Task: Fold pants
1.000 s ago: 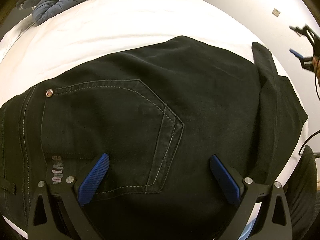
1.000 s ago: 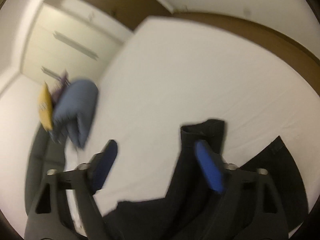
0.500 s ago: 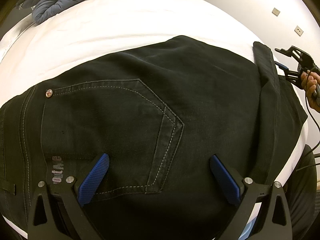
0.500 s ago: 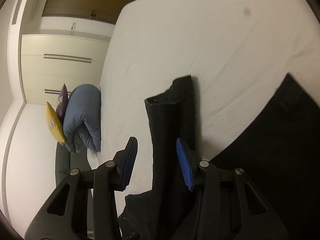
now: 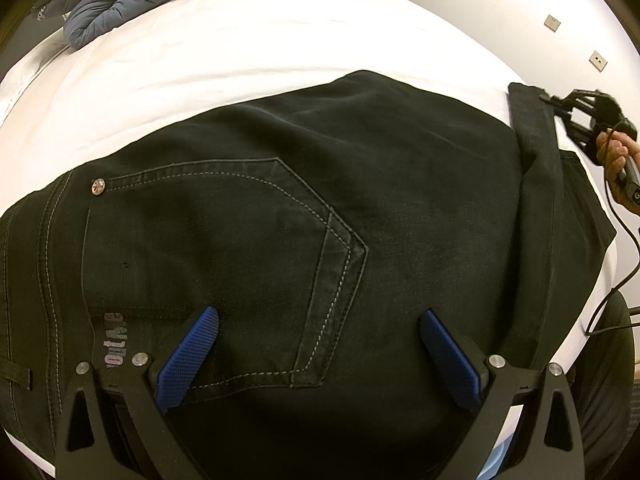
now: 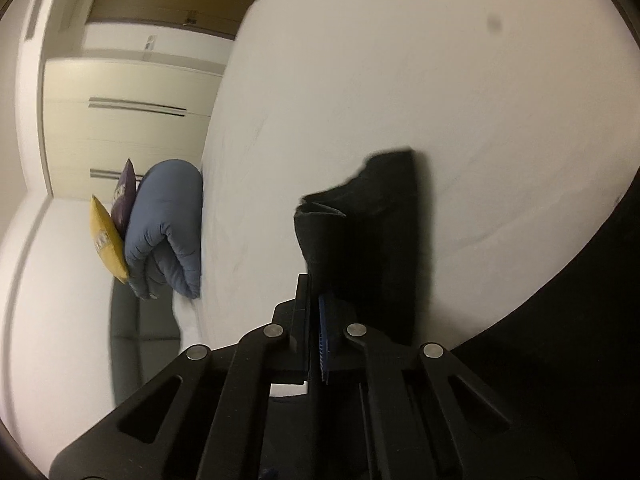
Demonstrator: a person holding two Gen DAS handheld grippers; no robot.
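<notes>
Right claw (image 6: 314, 328) pinched on the leg end of the black pants (image 5: 304, 216), which run lengthwise away to its right across the bed (image 5: 256, 40); left claw (image 5: 316, 356) wide over the seat pocket, probably just hovering, so the right leads

Your left gripper (image 5: 318, 354) hangs with its blue pads spread wide, just above the black pants (image 5: 280, 240) on the white bed (image 5: 240, 40). The back pocket (image 5: 224, 264) lies straight ahead of it. Far to its right, your right gripper (image 5: 576, 114) meets a raised leg end. A blue duvet (image 5: 120, 4) sits far ahead-left.
</notes>
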